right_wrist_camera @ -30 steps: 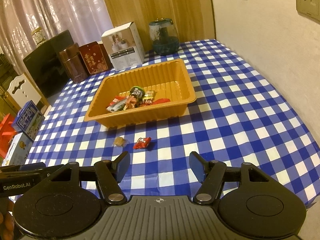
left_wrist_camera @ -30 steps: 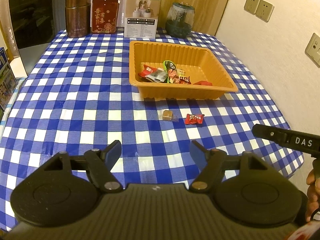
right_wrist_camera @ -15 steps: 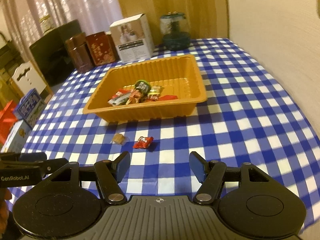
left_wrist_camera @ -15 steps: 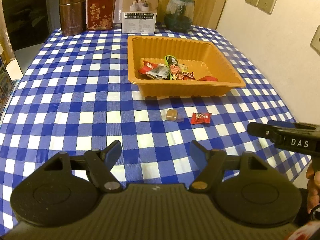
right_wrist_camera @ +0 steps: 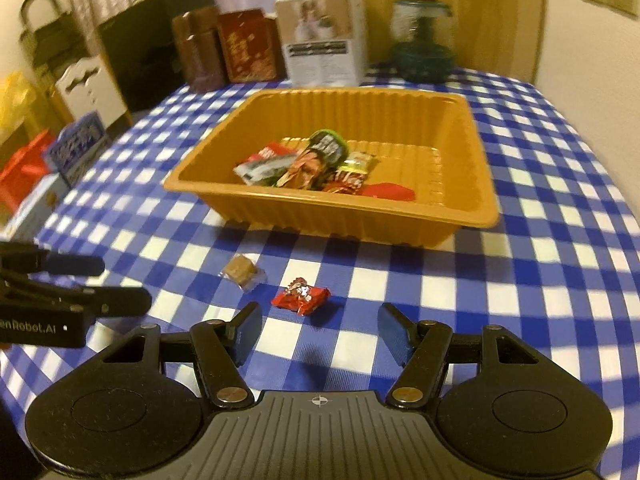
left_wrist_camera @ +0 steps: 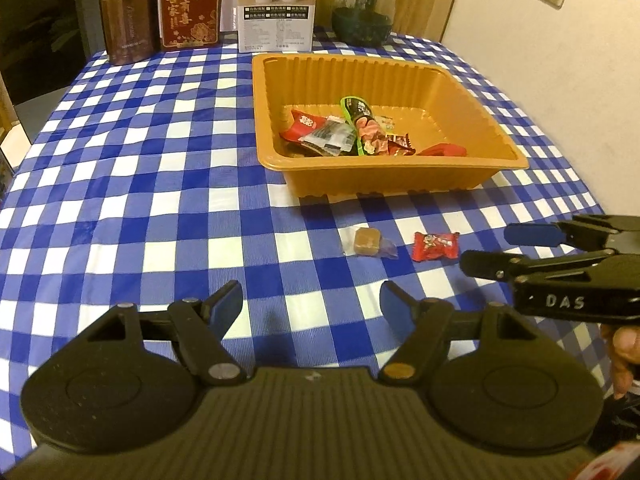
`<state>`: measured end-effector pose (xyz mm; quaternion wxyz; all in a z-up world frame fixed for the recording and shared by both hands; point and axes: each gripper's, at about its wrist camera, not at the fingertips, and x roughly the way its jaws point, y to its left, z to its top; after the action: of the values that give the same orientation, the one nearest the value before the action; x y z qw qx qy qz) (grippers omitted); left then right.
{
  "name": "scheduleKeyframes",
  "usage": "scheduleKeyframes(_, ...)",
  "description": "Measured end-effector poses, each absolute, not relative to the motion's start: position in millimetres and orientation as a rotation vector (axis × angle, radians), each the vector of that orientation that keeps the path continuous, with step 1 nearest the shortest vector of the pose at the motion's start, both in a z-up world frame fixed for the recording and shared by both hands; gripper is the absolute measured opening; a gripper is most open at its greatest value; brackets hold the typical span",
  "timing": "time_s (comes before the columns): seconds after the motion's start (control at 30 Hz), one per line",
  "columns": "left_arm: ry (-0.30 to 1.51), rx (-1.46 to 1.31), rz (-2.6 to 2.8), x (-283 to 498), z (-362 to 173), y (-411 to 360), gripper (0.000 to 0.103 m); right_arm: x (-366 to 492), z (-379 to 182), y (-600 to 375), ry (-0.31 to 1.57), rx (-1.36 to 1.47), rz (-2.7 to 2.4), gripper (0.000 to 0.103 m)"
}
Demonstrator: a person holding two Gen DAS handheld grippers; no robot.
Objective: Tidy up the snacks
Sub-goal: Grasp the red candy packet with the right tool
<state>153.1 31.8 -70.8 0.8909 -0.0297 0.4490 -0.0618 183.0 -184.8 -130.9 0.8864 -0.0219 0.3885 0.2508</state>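
Lying flat, red candy (right_wrist_camera: pixel 301 296) long axis crosswise before right tool (right_wrist_camera: pixel 318 330)

orange tray (left_wrist_camera: pixel 472 92), blue-white checked tablecloth (left_wrist_camera: pixel 140 160)

Both low views toward tray (left_wrist_camera: pixel 390 164).

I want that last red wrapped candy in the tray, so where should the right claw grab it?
Pinch the red foil-wrapped candy across its plump middle, coming straight down. It lies flat on the checked tablecloth, crimped ends sideways, just ahead of the open right claw.
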Motion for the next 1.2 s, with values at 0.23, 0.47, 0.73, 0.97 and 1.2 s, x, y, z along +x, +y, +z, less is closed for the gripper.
scheduleKeyframes(0.23,0.933,-0.075,-0.141,169,-80,32,0.073,199,-149,-166,0.801,-0.169,0.584,0.054)
scheduleKeyframes(0.47,0.94,-0.091,-0.149,175,-87,32,0.073,210,-161,-156,0.791,-0.236,0.598,0.045)
scheduleKeyframes(0.73,0.949,-0.102,-0.155,177,-93,31,0.073,206,-163,-151,0.77,-0.229,0.621,0.028)
scheduleKeyframes(0.97,0.943,-0.111,-0.168,178,-95,29,0.073,201,-159,-157,0.764,-0.16,0.566,0.019)
scheduleKeyframes(1.2,0.912,-0.112,-0.21,186,-98,21,0.068,198,-149,-180,0.761,-0.034,0.457,0.019)
